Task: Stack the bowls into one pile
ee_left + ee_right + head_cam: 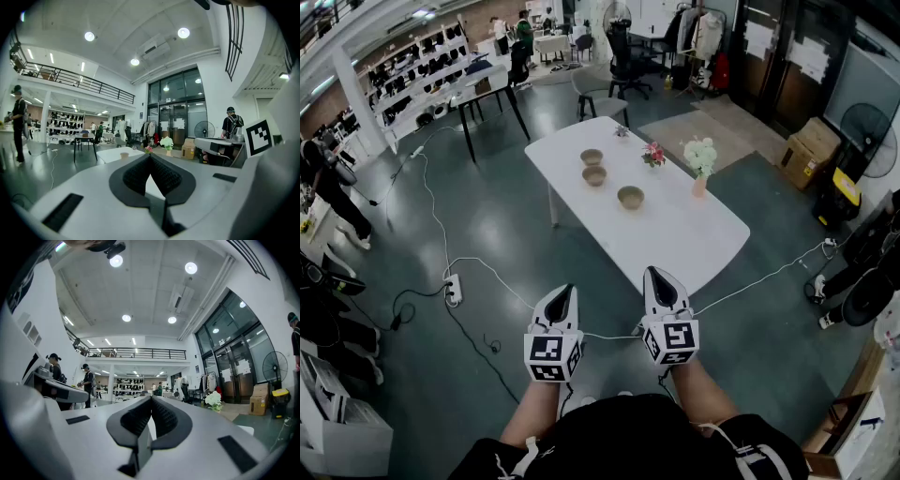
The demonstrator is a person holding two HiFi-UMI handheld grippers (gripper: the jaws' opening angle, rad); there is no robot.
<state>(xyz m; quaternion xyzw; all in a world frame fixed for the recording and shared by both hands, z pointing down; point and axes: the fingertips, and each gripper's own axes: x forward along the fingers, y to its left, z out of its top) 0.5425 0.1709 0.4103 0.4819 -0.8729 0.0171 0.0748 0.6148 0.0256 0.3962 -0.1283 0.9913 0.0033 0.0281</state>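
Three tan bowls stand apart on the white table (675, 246): one (592, 157) at the far end, one (594, 175) just in front of it, and one (630, 197) nearer the middle. Both grippers are held close to the person's body, short of the table and well away from the bowls. The left gripper (566, 290) is shut with nothing in it, and the right gripper (655, 273) is shut and empty too. In the left gripper view the jaws (150, 155) meet at the tip, with a bowl (124, 155) far beyond. The right gripper (151, 398) points over the table.
A small pink bouquet (653, 155) and white flowers in a vase (700, 159) stand on the table's right side. White cables and a power strip (453, 289) lie on the floor at left. People stand at the left (328, 192) and right (862, 272) edges. A chair (600, 94) stands behind the table.
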